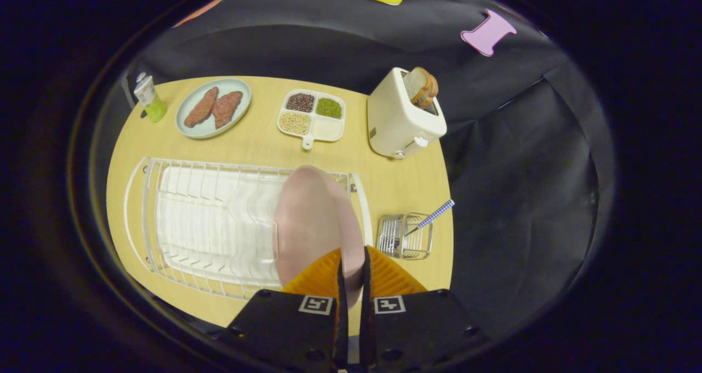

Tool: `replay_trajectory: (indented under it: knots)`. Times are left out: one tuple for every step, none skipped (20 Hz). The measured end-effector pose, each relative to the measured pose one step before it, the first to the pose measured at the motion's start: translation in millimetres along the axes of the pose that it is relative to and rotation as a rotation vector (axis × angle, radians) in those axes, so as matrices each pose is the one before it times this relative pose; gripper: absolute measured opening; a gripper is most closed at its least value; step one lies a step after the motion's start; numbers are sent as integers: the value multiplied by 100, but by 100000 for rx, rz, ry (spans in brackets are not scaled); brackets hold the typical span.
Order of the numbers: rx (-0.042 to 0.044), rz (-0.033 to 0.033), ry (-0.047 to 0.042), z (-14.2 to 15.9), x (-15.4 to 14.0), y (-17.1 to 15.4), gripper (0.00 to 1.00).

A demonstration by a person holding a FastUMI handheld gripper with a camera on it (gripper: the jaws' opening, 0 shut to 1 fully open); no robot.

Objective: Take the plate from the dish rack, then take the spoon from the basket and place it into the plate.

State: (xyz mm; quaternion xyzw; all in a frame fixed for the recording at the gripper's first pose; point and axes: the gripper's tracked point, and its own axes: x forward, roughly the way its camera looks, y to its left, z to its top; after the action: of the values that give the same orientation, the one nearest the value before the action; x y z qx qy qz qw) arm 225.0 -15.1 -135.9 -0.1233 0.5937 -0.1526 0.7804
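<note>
The round pink plate (315, 225) is clamped on edge between both fingers of the gripper (352, 269), above the right end of the white wire dish rack (208, 219). The checked-handled spoon (430, 219) is seen standing in the small wire basket (406, 236) to the right.

Matt pink plate (307, 219), wire rack (164, 208)
</note>
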Motion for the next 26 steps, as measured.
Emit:
replay_trajectory:
  knots:
    - [749, -634, -815, 60, -61, -158, 13]
    - [752, -394, -1106, 46, 86, 29, 13]
    - [223, -1140, -2126, 203, -74, 21, 12]
    - [-467, -1942, -1713, 89, 0, -38, 12]
    - [-21, -2123, -1727, 43, -127, 15, 12]
    - [691, -1838, -1353, -45, -177, 246, 12]
    - [1358, -2363, -1254, 68, -261, 168, 12]
    - [1302, -2148, -2493, 342, -259, 63, 12]
    - [969, -2407, -3183, 392, -80, 227, 12]
    - [589, -2246, -3293, 361, -152, 237, 12]
    - [228, -1931, -2467, 151, -209, 90, 12]
    - [906, -1888, -892, -189, -22, 1, 12]
    - [1046, -3142, -1201, -184, -357, -382, 12]
    - [1291, -2280, -2908, 315, -220, -486, 12]
    - [695, -1546, -3596, 528, -476, -507, 12]
    - [87, -974, -3609, 462, -275, -598, 12]
    - [-23, -352, -2759, 201, -372, -821, 12]
    - [920, 699, -1244, -103, -318, -769, 12]
    - [1612, 2582, 323, -447, -472, -640, 12]
    - [2283, 3321, 1158, -793, -427, -619, 12]
    - [2611, 3448, 2080, -1017, -464, -757, 12]
    - [2696, 3360, 2053, -982, -7, -838, 12]
    - [2853, 3195, 2290, -1207, -228, -887, 12]
    - [2948, 3574, 1914, -1260, -280, -792, 12]
    - [2383, 4213, 2341, -1484, -340, -767, 12]
    - [3004, 4988, 2475, -1603, -482, -718, 12]
